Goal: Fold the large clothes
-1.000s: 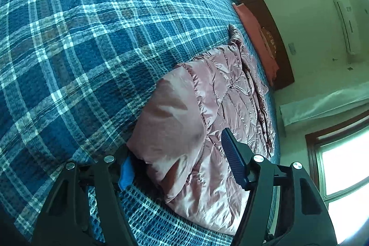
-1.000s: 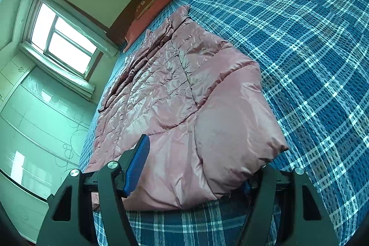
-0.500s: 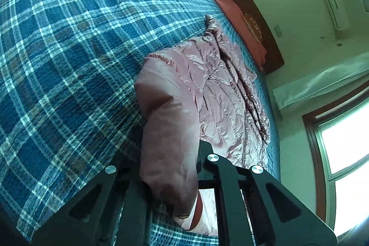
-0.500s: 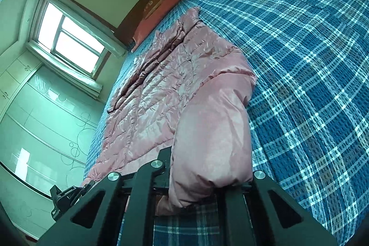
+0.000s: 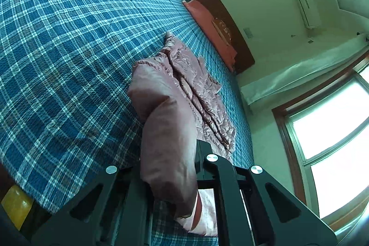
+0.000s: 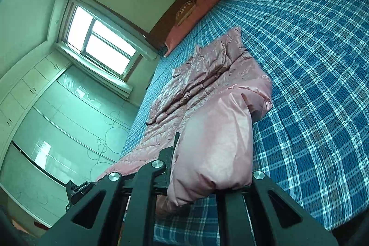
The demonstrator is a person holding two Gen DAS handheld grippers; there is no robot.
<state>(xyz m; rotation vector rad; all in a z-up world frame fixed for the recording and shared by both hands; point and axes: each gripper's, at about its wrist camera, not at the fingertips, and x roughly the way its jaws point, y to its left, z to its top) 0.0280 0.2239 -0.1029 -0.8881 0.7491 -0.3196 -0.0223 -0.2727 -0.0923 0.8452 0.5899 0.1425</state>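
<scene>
A big bed (image 5: 57, 57) with a blue checked cover fills the room. On it lies a pink puffy coat (image 5: 196, 84), long, shiny and wrinkled. Its near end is lifted off the bed. The left gripper (image 5: 170, 167) is clamped on one corner of that end, and the right gripper (image 6: 207, 176) is clamped on the other. The cloth looks slippery and thick, so I think a corner could slide out, and the fold would come out crooked.

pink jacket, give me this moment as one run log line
step: lift near end | left gripper: shut on pink jacket | right gripper: shut on pink jacket | far end: flat on plaid bedspread
</scene>
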